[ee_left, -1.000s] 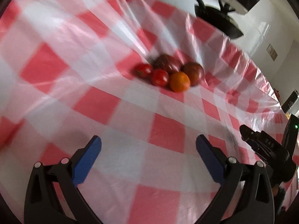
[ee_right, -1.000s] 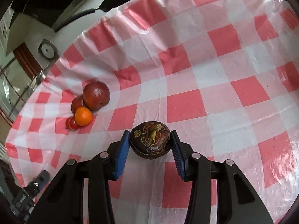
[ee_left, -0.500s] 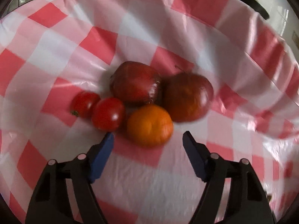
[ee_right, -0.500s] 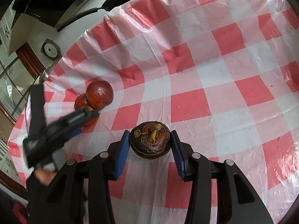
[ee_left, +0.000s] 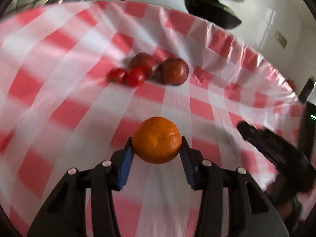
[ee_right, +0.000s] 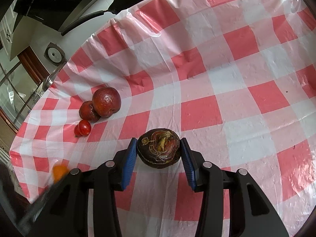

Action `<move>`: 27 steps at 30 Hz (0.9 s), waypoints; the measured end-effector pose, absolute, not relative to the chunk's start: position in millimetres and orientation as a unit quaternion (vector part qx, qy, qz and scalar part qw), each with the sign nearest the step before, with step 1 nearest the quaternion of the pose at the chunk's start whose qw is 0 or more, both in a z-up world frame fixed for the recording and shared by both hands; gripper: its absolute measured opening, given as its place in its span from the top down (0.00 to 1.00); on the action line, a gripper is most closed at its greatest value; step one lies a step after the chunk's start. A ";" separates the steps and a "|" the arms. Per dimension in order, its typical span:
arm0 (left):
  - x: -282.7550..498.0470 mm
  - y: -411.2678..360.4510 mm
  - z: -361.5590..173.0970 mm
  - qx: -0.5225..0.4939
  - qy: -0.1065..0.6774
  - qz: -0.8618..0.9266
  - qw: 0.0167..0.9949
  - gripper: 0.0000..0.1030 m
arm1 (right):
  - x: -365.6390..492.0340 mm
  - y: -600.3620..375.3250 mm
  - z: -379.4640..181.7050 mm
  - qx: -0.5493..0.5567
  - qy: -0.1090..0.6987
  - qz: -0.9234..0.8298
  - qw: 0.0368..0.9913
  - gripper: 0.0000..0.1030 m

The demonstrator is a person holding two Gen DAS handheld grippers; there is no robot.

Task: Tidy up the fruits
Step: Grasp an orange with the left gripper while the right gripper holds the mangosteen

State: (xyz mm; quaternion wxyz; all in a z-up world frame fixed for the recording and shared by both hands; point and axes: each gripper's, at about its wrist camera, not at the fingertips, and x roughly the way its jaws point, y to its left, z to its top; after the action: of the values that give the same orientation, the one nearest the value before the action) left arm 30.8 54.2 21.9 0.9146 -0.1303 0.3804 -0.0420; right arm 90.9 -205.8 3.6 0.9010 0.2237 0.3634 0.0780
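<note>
My left gripper (ee_left: 156, 140) has an orange (ee_left: 157, 139) between its blue pads; the jaws are closing and both pads press on it, above the checked cloth. The view is blurred by motion. Behind it lie two dark red apples (ee_left: 174, 73) and two small tomatoes (ee_left: 135, 77) in a cluster. My right gripper (ee_right: 158, 141) is shut on a dark brown round fruit (ee_right: 159, 151) with a dried stem, low over the cloth. In the right wrist view the apples (ee_right: 106, 101) and tomatoes (ee_right: 85, 127) sit at the left, and the orange (ee_right: 59, 171) shows blurred at the lower left.
A red-and-white checked tablecloth (ee_right: 237, 79) covers a round table, whose edge curves close behind the fruit cluster. A black pan-like object (ee_left: 213, 9) stands beyond the far edge. The black body of the other tool (ee_left: 276, 150) fills the right side of the left wrist view.
My left gripper went in to the fruit cluster, closed on the orange and drew back with it. The right gripper and its dark fruit have not moved.
</note>
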 end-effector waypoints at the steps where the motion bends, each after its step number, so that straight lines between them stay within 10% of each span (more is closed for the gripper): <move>1: 17.0 61.3 19.6 -0.148 0.379 -0.040 0.912 0.55 | 90.9 -205.6 3.7 0.224 0.363 0.078 0.901 0.57; 27: -27.9 92.6 15.9 -0.232 0.354 -0.058 0.904 0.55 | 88.8 -210.4 6.0 0.230 0.350 0.080 0.904 0.57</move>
State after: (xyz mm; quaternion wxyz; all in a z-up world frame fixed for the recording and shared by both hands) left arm -27.9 92.6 15.9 0.9042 -0.2325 0.3536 -0.0576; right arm 88.8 -210.4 6.0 0.9044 0.2302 0.3503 0.0796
